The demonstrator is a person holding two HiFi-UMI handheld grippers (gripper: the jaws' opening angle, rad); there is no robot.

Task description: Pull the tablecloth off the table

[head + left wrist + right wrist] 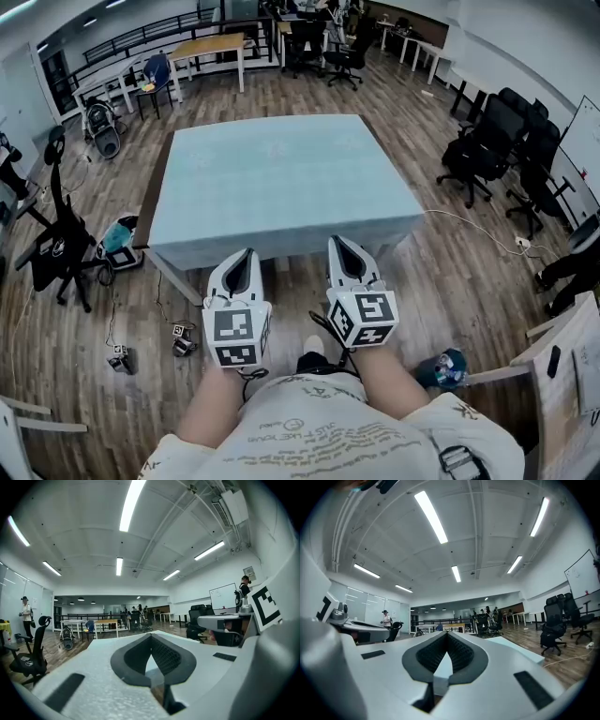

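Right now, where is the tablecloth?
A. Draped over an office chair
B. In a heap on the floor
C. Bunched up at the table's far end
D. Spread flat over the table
D: in the head view the tablecloth lies flat across the table, with its near edge hanging down the front.

The tablecloth (281, 178) hides nearly all of the worktop (156, 192) (only a dark strip shows along its left edge). The left gripper (247, 253) and right gripper (336, 241) cover parts of the cloth's hanging near edge, and their bodies hide the hands. In both gripper views only a sliver of cloth shows beneath the closed jaws. Small objects (183, 342) on the floor (94, 375) off the near left corner are too small to identify.
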